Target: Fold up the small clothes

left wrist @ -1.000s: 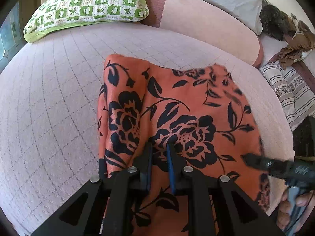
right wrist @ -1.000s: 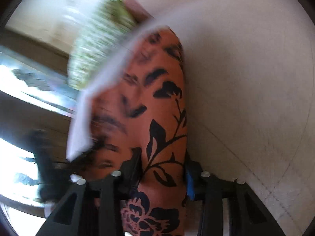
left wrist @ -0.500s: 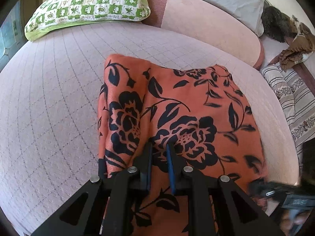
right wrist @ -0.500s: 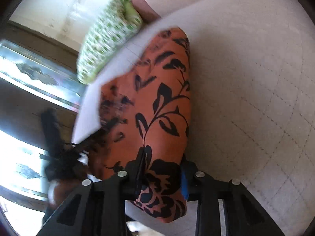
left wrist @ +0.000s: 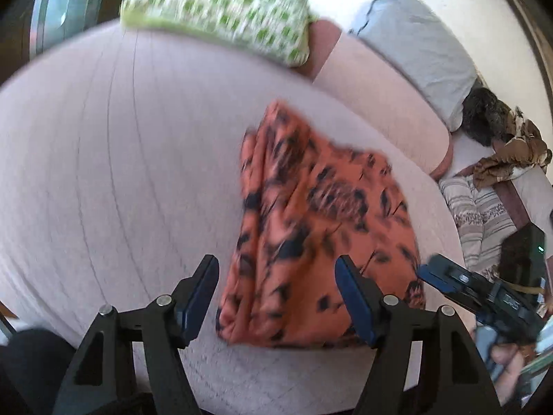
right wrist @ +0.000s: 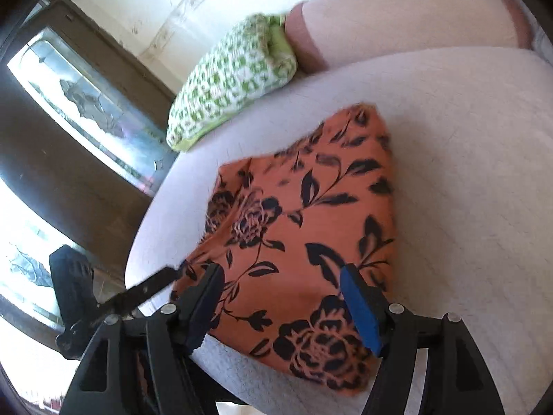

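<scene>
An orange cloth with black flowers (left wrist: 321, 228) lies folded on the pale pink quilted bed (left wrist: 103, 173). It also shows in the right wrist view (right wrist: 311, 242). My left gripper (left wrist: 276, 276) is open and empty, raised just in front of the cloth's near edge. My right gripper (right wrist: 281, 287) is open and empty over the cloth's near end. In the left wrist view the right gripper (left wrist: 477, 290) shows at the right of the cloth. In the right wrist view the left gripper (right wrist: 103, 297) shows at the left.
A green and white checked pillow (left wrist: 221, 14) lies at the head of the bed, also in the right wrist view (right wrist: 235, 76). A pink bolster (left wrist: 380, 93), a grey pillow (left wrist: 414, 34) and a pile of striped and brown clothes (left wrist: 484, 207) lie to the right.
Both grippers opened and let go of the cloth, then pulled back from it. The cloth now lies flat on the bed. The left view is blurred by motion.
</scene>
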{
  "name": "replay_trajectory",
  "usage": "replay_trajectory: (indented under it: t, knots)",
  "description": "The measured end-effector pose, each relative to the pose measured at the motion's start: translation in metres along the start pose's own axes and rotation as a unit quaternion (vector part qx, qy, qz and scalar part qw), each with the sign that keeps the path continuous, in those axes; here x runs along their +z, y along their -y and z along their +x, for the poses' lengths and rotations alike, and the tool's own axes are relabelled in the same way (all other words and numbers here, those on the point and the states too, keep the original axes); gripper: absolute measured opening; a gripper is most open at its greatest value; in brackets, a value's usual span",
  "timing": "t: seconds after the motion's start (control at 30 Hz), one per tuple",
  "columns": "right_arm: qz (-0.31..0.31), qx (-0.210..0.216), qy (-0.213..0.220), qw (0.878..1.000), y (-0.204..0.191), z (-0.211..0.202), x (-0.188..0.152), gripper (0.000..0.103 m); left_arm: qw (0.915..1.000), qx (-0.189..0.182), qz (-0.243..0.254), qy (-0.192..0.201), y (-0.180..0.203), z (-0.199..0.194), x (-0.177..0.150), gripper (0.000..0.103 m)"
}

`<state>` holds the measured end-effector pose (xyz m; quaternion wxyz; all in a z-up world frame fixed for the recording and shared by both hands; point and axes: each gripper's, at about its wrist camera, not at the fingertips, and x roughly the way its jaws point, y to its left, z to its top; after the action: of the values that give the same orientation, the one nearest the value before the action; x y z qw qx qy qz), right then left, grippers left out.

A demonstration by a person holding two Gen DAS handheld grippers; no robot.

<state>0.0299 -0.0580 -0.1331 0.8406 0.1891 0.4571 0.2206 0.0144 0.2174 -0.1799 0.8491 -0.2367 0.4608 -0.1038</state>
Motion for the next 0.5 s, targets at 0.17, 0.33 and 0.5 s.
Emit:
replay_trajectory:
  t: [0.17,0.33,0.5]
  knots:
    - [0.001,-0.003,-0.018,1.0,0.002,0.022,-0.003,0.074,0.9979,-0.02,-0.051,-0.033,-0.009,0.003,-0.007,0.019]
    - [0.016,0.014,-0.032,0.999,0.011,0.021,-0.001,0.075,0.9988,0.011,-0.02,-0.043,-0.003,0.014,-0.014,0.025]
    - [-0.007,0.014,-0.035,0.999,0.006,0.025,-0.002,0.08,0.9997,0.007,0.022,0.0,0.017,-0.013,0.02,0.066]
